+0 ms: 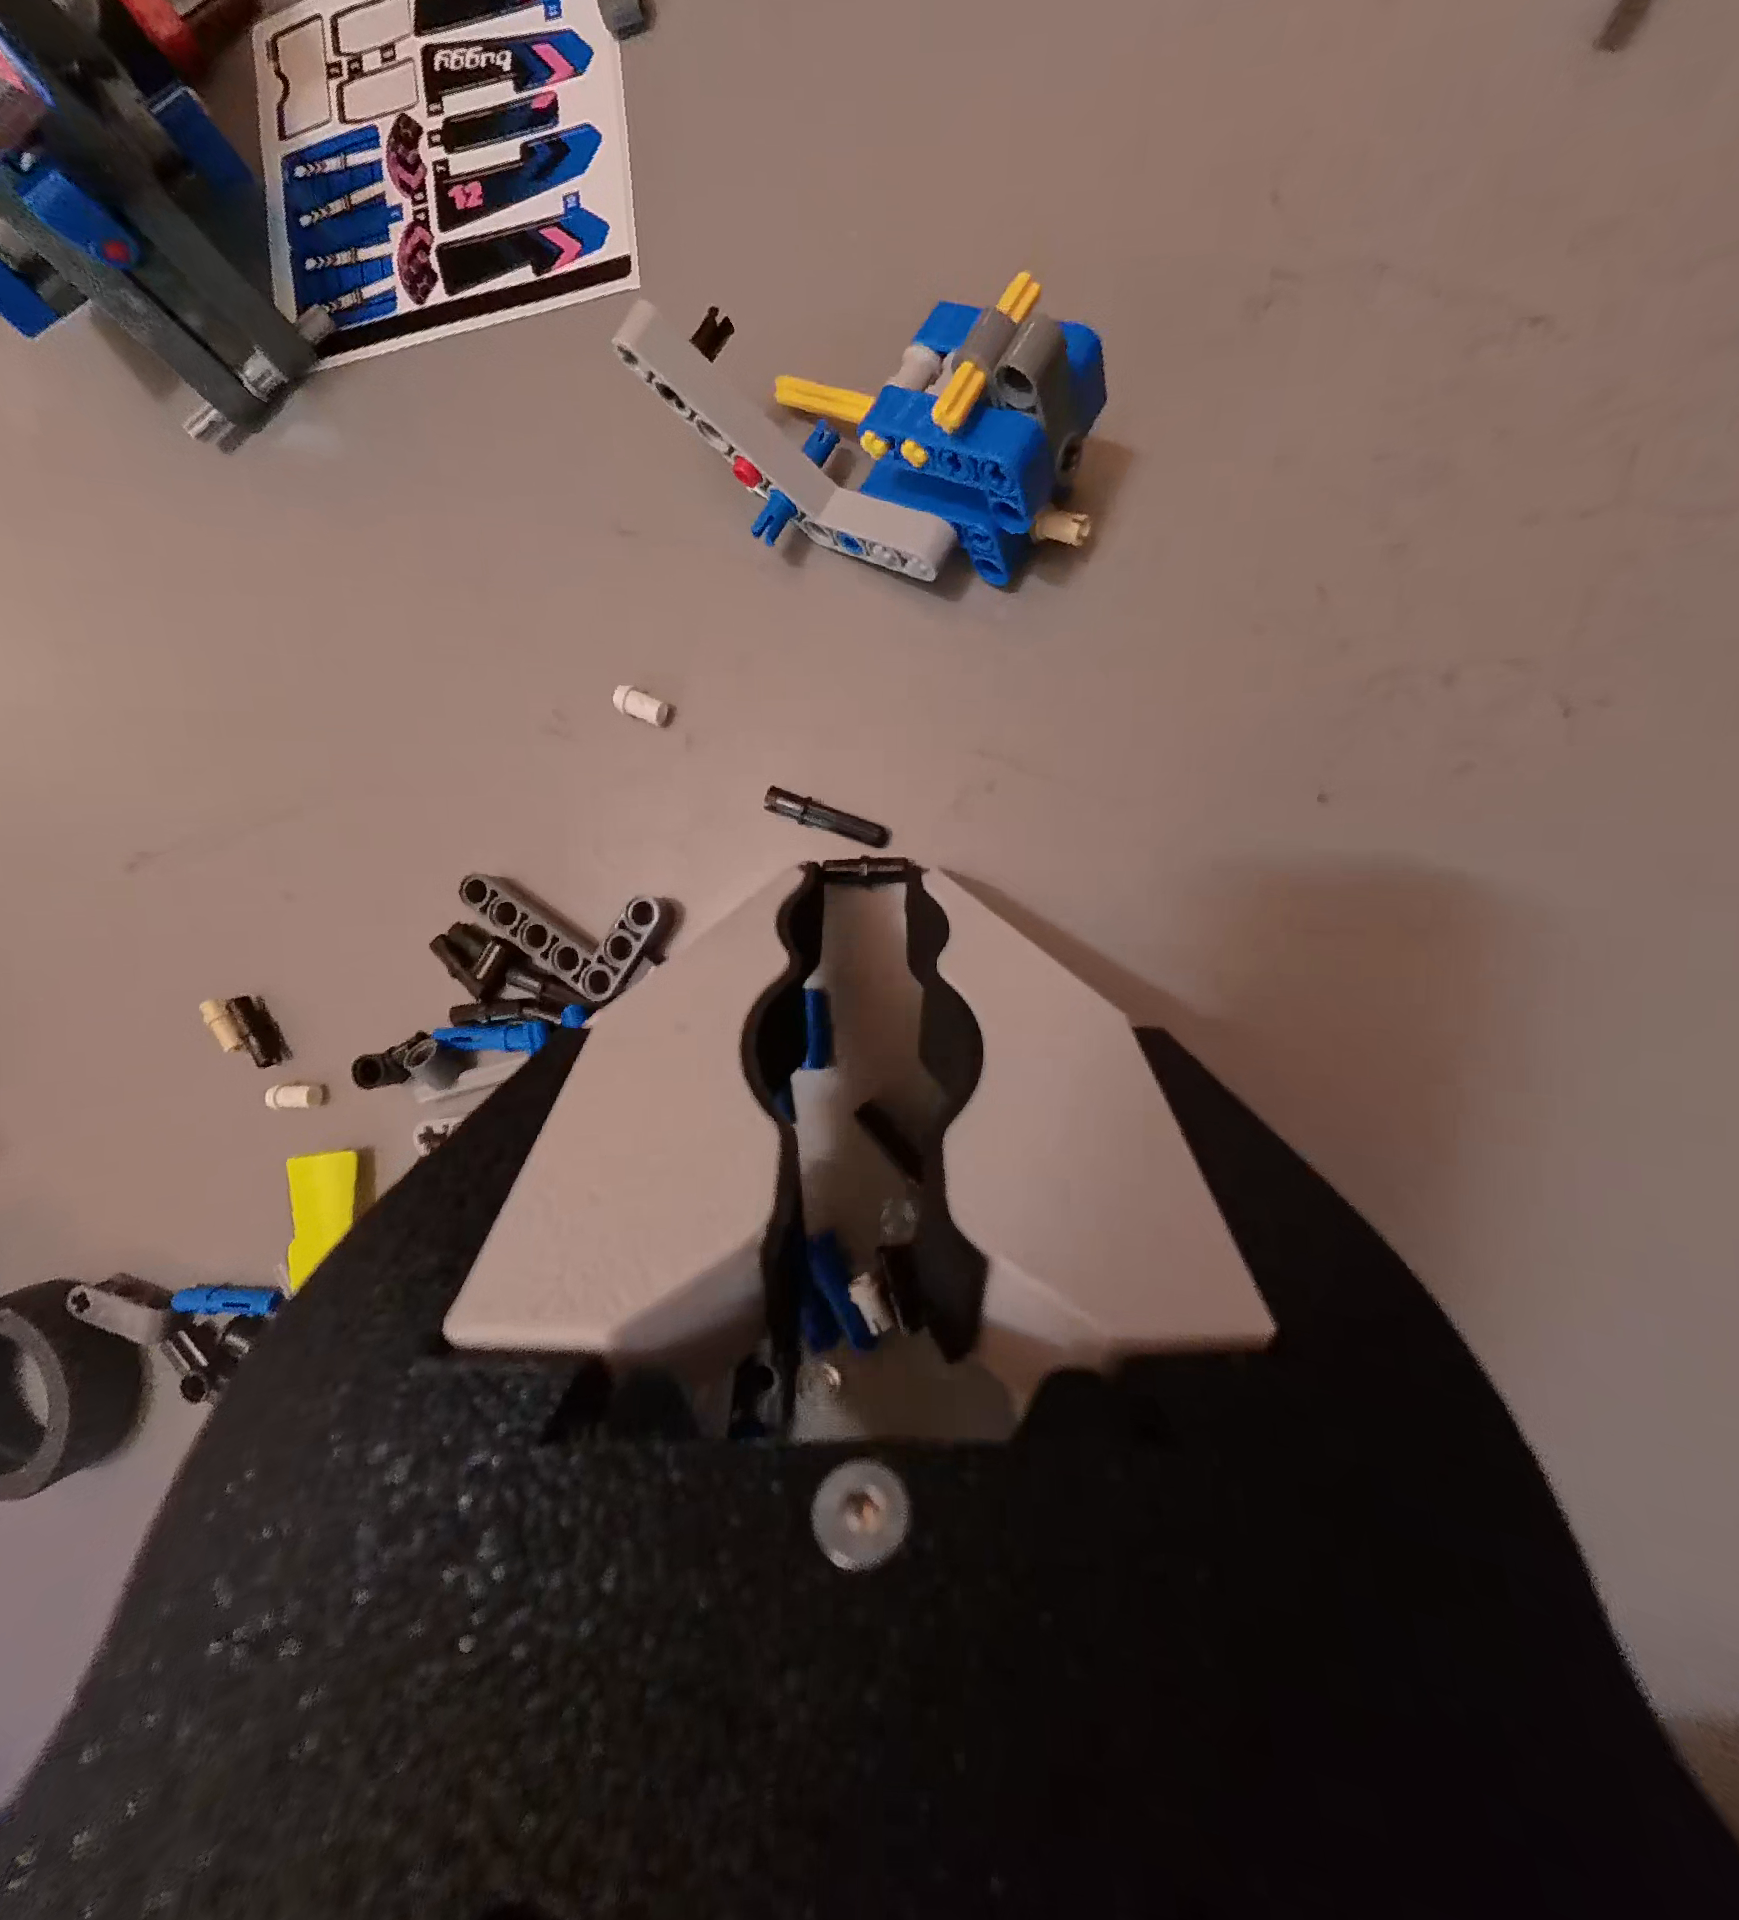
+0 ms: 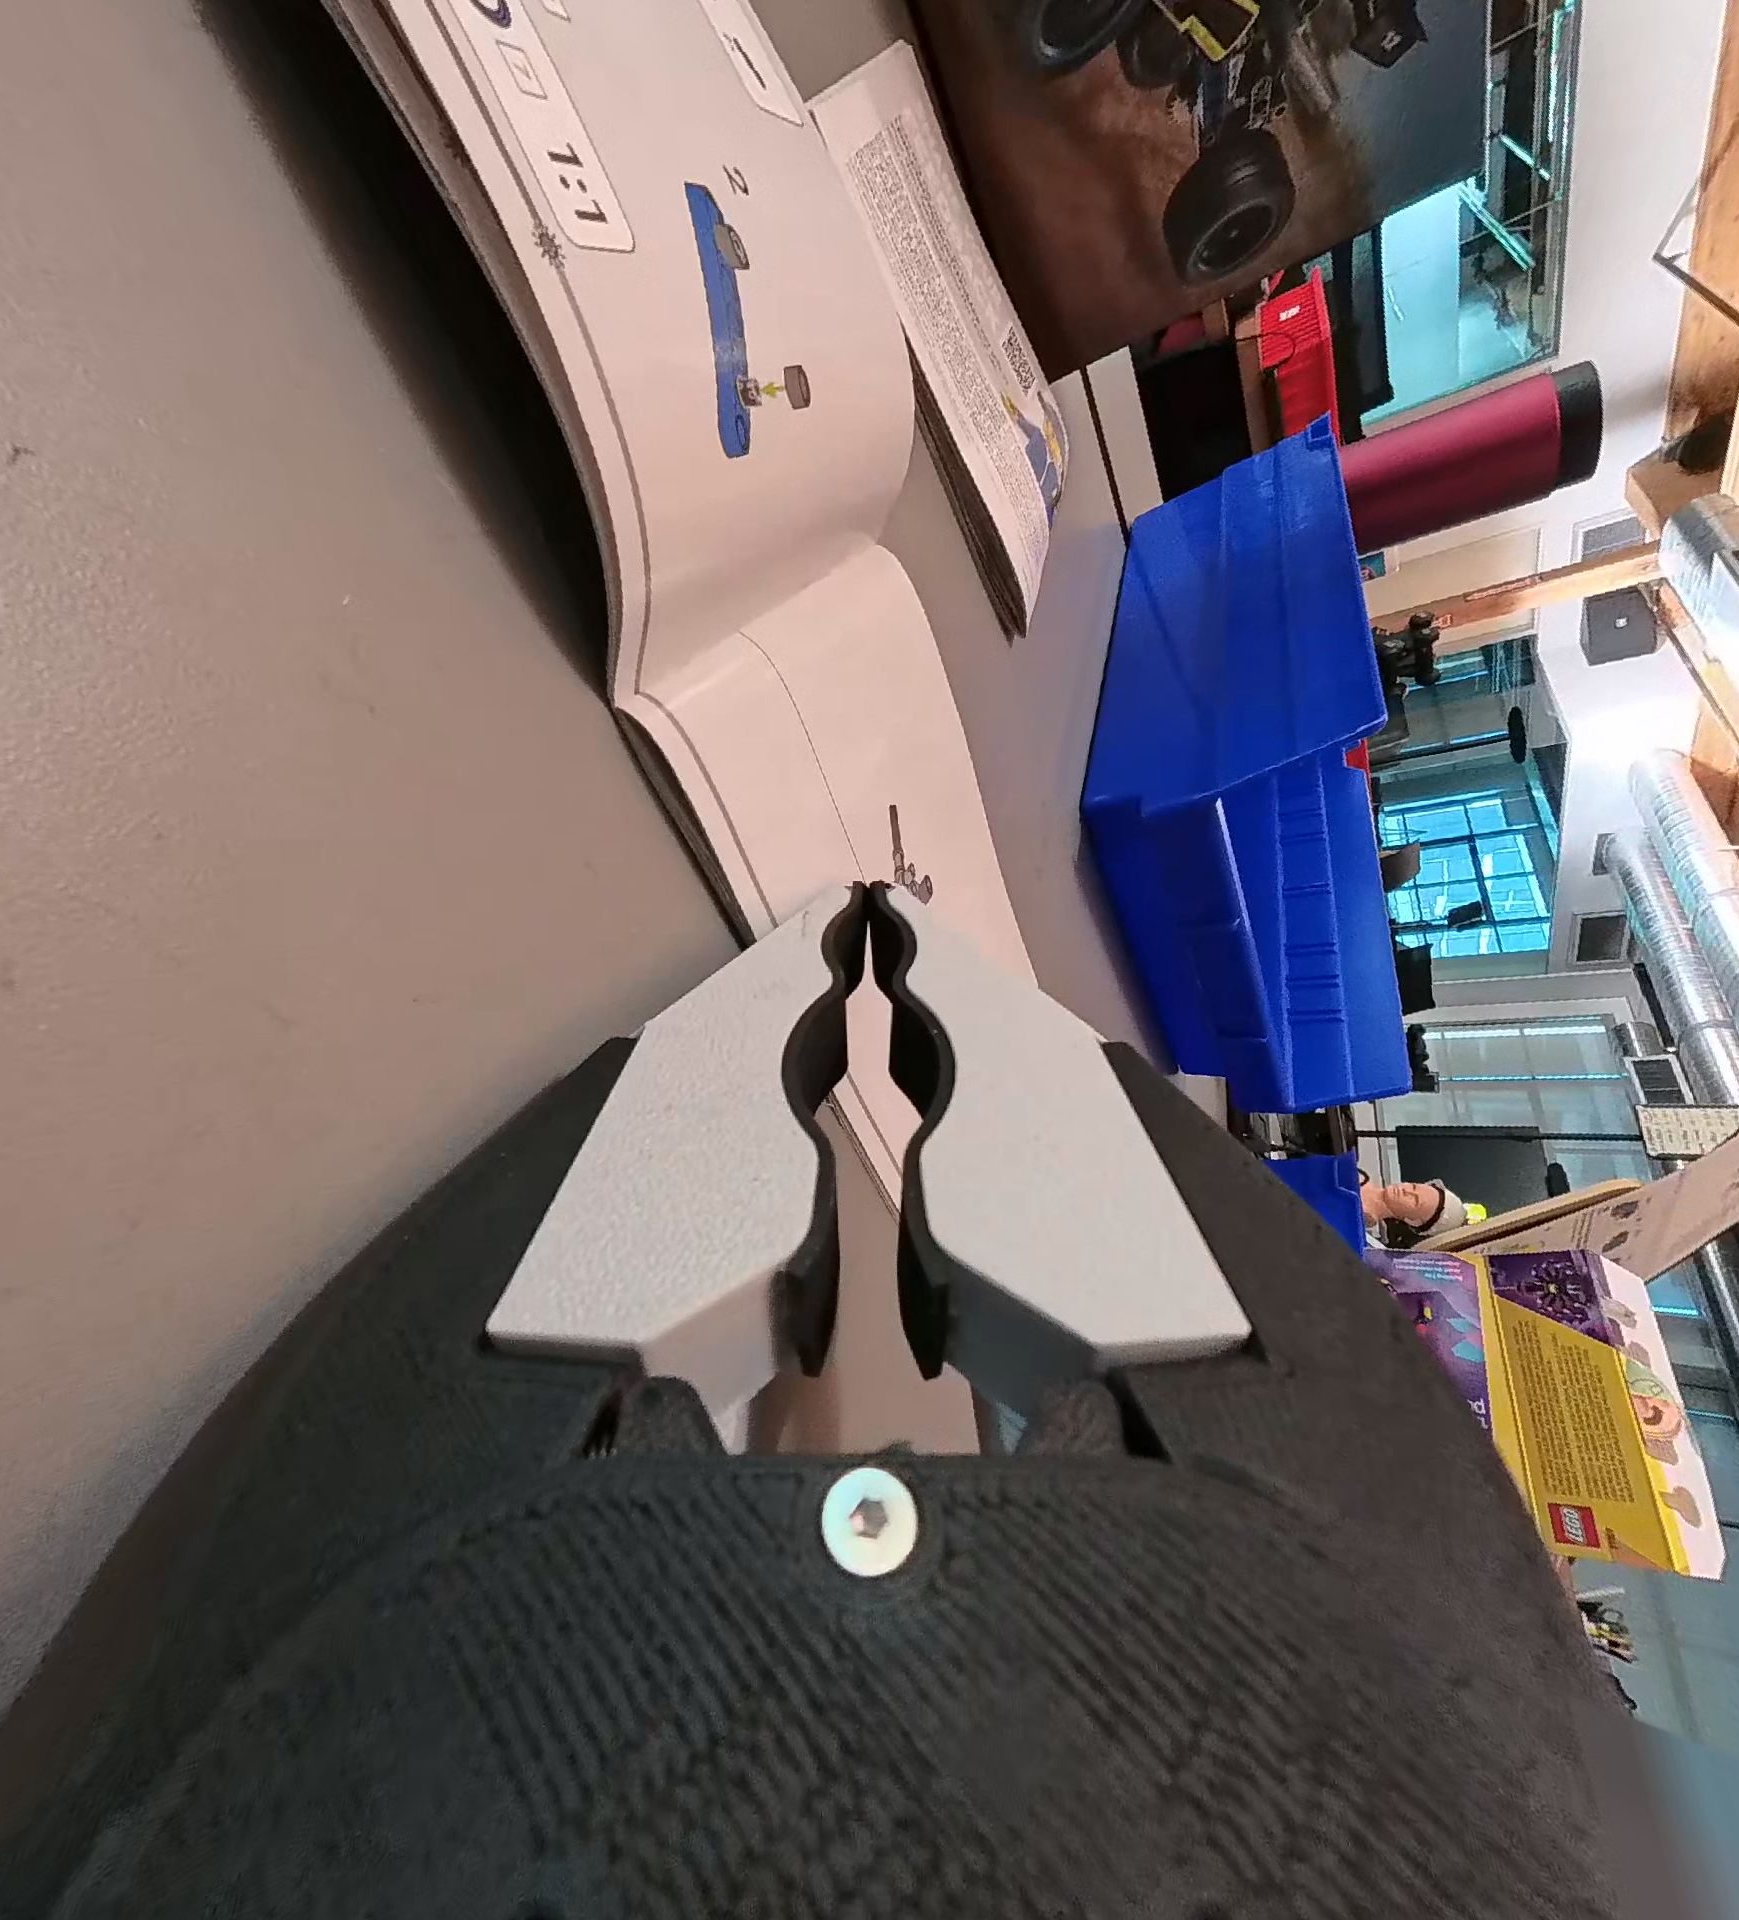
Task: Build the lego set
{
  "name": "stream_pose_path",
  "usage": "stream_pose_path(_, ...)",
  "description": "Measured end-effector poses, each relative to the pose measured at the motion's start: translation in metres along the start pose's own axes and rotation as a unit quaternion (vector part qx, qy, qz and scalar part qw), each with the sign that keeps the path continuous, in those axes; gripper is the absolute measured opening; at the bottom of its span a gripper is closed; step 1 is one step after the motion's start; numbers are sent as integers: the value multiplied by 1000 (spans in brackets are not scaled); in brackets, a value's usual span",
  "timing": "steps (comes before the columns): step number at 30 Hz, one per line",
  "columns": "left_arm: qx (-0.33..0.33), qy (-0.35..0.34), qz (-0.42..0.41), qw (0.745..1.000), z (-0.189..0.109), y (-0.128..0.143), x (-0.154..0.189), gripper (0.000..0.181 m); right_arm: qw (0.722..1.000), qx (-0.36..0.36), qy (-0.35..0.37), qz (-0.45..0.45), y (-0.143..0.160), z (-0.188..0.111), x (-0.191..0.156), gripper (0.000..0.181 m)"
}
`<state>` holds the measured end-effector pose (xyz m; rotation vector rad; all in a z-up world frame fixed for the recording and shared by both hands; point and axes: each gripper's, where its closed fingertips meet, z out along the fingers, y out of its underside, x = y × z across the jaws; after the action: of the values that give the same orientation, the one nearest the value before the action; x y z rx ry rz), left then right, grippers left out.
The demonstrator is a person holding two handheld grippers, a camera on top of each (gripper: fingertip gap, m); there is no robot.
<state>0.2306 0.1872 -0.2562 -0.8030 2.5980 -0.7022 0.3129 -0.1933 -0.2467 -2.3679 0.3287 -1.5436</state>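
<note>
In the left wrist view my left gripper (image 1: 863, 871) is shut on a small black pin (image 1: 863, 869), held crosswise at its tips above the grey table. A second black pin (image 1: 825, 815) lies just beyond the tips. The partly built blue model (image 1: 969, 436) with yellow axles and a bent grey beam (image 1: 740, 447) sits farther ahead. A pile of loose parts (image 1: 532, 987) lies to the left of the gripper. In the right wrist view my right gripper (image 2: 867, 889) is shut and empty, turned sideways near the open instruction booklet (image 2: 740, 416).
A sticker sheet (image 1: 449, 166) and another blue and dark assembly (image 1: 86, 229) lie at the far left. A black tyre (image 1: 3, 1392), a yellow piece (image 1: 319, 1205) and a white bush (image 1: 641, 704) are on the table. Blue bins (image 2: 1249, 748) and a yellow box (image 2: 1592, 1423) stand beyond the booklet. The gap from one gripper's tips to the other's is roughly 40 cm.
</note>
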Motion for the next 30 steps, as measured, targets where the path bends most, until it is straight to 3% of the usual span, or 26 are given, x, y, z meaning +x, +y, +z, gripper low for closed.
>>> stream_pose_path(10,-3,5,7,1000,-1,-5,18,13,1000,5,-3,6,0,0,0,0)
stream_pose_path(13,25,7,13,1000,0,-23,30,13,1000,6,-3,7,0,0,0,0)
stream_pose_path(18,112,59,61,990,19,-76,81,13,1000,8,-3,6,-1,0,0,0)
stream_pose_path(24,119,72,93,986,34,-87,107,13,1000,10,-2,5,-1,-1,0,0)
stream_pose_path(30,152,21,71,986,22,-88,100,26,1000,10,-3,5,-1,-1,0,0)
